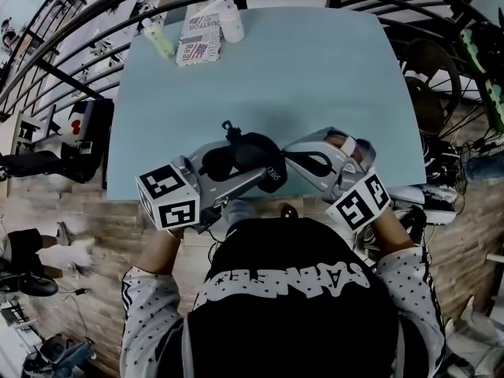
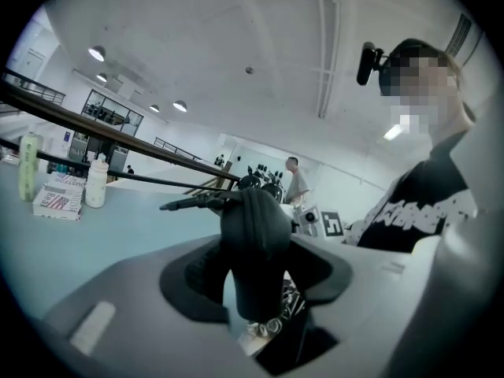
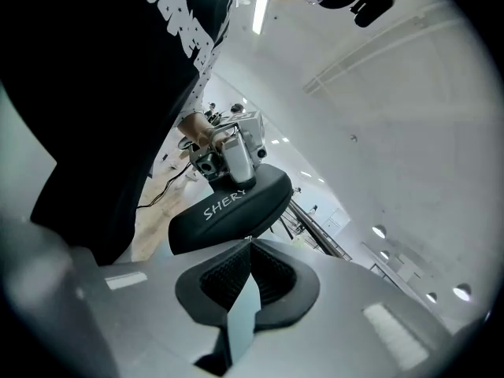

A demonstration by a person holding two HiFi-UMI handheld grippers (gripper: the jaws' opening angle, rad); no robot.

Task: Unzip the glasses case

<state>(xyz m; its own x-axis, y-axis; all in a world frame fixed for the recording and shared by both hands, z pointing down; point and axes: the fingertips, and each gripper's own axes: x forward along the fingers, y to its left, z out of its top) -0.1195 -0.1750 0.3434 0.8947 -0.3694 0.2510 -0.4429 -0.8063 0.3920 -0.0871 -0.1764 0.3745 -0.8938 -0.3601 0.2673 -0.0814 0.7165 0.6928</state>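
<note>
Head view: a pale blue table (image 1: 315,77) stands on a wooden floor (image 1: 71,211), with black railings (image 1: 79,46) beyond. A green bottle (image 1: 157,39), a booklet (image 1: 199,42) and a white bottle (image 1: 231,24) sit at its far edge. The black glasses case (image 1: 252,157) hangs above the near edge.

Left gripper view: the left claw (image 2: 253,252) is clamped round the case's end.

Right gripper view: the right claw (image 3: 249,241) is clenched tight, its tips against the case's "SHERY" side.
</note>
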